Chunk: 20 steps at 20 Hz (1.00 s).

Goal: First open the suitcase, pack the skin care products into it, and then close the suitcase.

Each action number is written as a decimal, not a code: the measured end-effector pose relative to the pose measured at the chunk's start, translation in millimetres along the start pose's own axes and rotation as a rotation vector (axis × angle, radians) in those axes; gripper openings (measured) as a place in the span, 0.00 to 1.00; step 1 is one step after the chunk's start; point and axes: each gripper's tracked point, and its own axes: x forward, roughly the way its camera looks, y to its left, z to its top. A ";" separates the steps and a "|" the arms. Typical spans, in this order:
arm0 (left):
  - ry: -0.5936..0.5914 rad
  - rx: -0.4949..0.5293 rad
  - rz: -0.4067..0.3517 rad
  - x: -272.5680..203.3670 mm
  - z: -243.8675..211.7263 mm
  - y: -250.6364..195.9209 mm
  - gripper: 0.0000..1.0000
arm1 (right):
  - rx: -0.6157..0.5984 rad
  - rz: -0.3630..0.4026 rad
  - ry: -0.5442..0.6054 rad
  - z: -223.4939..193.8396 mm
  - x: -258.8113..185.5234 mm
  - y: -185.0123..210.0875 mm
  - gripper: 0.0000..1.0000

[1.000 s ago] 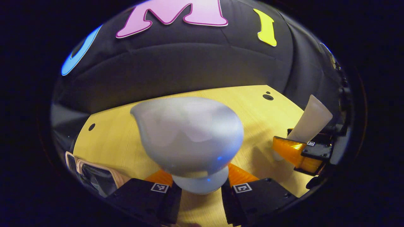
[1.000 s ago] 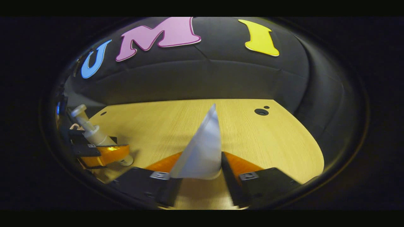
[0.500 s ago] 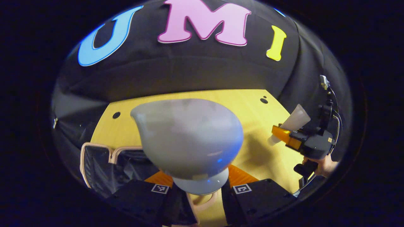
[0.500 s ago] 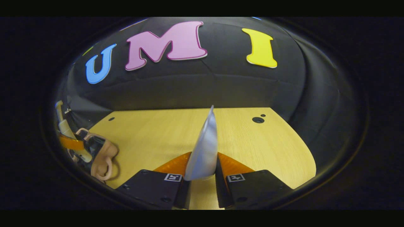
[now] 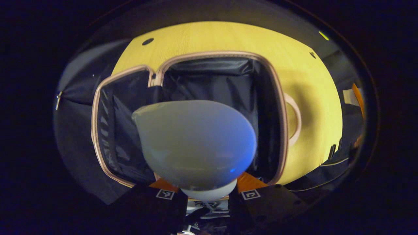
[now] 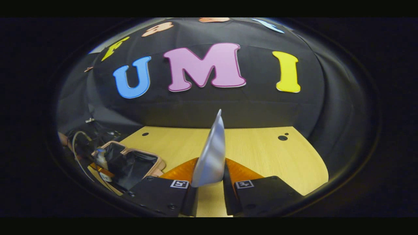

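The suitcase lies open on the table, with black lining and a pale pink rim, and I look straight down into it. My left gripper is shut on a pale bottle that hangs over the open case. My right gripper is shut on a white tube, seen edge-on, above the table to the right of the case. In the right gripper view the suitcase sits at the lower left, with the left gripper and its bottle over it.
The wooden table stretches bare to the right of the case, with small cable holes near the back. The suitcase handle sticks out on its right side. The black booth wall closes the back.
The left gripper has swung left and tipped down, bringing the bottle over the open suitcase. The right gripper, still holding the tube, has tilted upward a little.
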 end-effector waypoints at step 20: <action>-0.331 0.080 -0.129 -17.5 47.0 5.7 0.99 | -0.020 0.083 0.063 2.7 -17.8 116.3 0.36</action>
